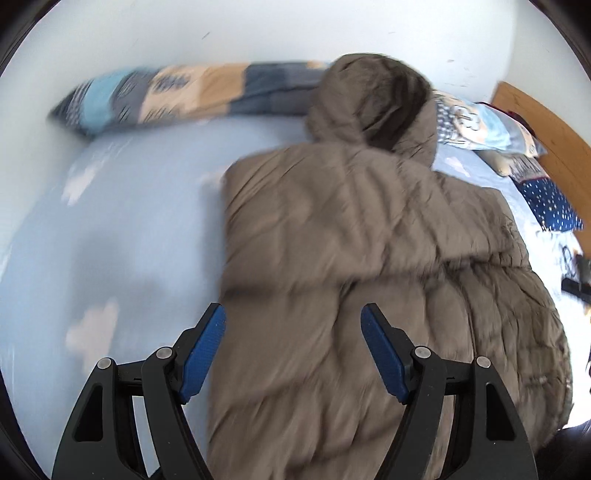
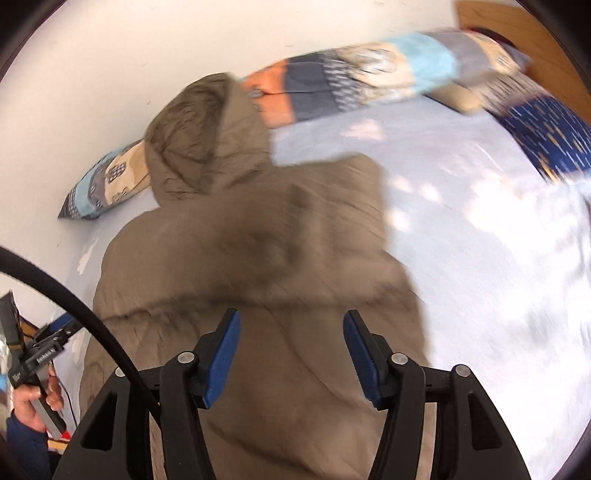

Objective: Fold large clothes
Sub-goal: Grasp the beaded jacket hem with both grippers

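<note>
A large brown hooded puffer coat lies spread on a light blue bed sheet, hood toward the wall, with both sleeves folded over its body. My left gripper hovers above the coat's lower left part, jaws wide apart, nothing between the blue pads. In the right wrist view the same coat fills the middle. My right gripper hangs over its lower part, open, with no cloth pinched between the pads. The left gripper shows at the lower left edge of that view, held by a hand.
A long patchwork pillow lies along the white wall behind the hood. A dark blue dotted cushion and a wooden headboard are at the right. A black cable curves across the right wrist view.
</note>
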A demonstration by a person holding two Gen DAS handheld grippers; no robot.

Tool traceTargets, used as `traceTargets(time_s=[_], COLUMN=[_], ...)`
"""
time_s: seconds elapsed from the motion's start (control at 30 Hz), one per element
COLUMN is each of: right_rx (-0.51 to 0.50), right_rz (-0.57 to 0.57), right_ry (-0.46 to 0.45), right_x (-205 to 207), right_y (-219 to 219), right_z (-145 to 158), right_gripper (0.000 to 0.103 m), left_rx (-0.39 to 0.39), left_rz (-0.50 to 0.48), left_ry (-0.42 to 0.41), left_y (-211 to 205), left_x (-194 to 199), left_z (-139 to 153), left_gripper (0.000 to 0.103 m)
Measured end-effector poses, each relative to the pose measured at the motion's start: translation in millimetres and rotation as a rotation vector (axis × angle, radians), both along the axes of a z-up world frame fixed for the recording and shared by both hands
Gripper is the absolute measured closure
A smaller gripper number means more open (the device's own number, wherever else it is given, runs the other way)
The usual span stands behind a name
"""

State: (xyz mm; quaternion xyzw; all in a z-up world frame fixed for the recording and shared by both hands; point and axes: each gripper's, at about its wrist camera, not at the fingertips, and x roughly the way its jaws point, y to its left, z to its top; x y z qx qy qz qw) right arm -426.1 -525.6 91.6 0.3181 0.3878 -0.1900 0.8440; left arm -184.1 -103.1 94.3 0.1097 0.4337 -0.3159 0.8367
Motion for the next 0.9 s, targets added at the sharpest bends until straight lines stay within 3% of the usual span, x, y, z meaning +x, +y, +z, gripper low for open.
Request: traceTargets(time_s=[0.17, 0.37, 0.53, 0.6, 0.63, 0.7, 0.73, 0.8, 0.9], right_rx=[0.126, 0.337, 0.358, 0.34, 0.323, 0.28, 0.261, 0.257, 0.241], right_rz=[-0.083, -0.18, -0.151, -0.131, -0.12, -0.091, -0.089, -0.084, -0.072], right_ry=[0.059, 0.029, 0.011, 0.031, 0.043, 0.078, 0.095, 0.101, 0.109], right_x=[-98.3, -171.2, -166.9, -160.5, -158.5, -152.8, -151.5, -153.0, -153.9], right_y=[0.5, 9.4, 13.1, 17.1, 20.6, 25.1, 27.0, 28.1, 31.3], right_z=[-35.0, -67.2, -70.4, -69.0, -68.2, -67.0, -67.1, -69.1, -69.5], right_gripper=[0.039, 0.037, 0.035, 0.035, 0.039, 0.052, 0.061, 0.068, 0.069], left_rx=[0.011, -0.054, -0.039, -0.031, -0.031, -0.046, -0.04, -0.033, -0.006], left_rz=[0.118, 0.185, 0.159, 0.14, 0.126, 0.103, 0.096, 0.093, 0.106], left_ry=[0.149, 0.314, 0.305, 0.306, 0.308, 0.335, 0.337, 0.342, 0.339], left_y=[86.9, 133.5, 125.5, 122.3, 120.1, 117.2, 115.4, 112.8, 110.7], left_x=[-32.1, -52.1, -48.9, -49.4, -48.6, -47.2, -46.4, -44.4, -40.2], left_z=[-28.4, -54.0, -61.8, -62.7, -63.1, -66.1, -67.1, -69.4, -73.2], left_gripper=[0.028, 0.028, 0.029, 0.041, 0.051, 0.057, 0.058, 0.058, 0.044])
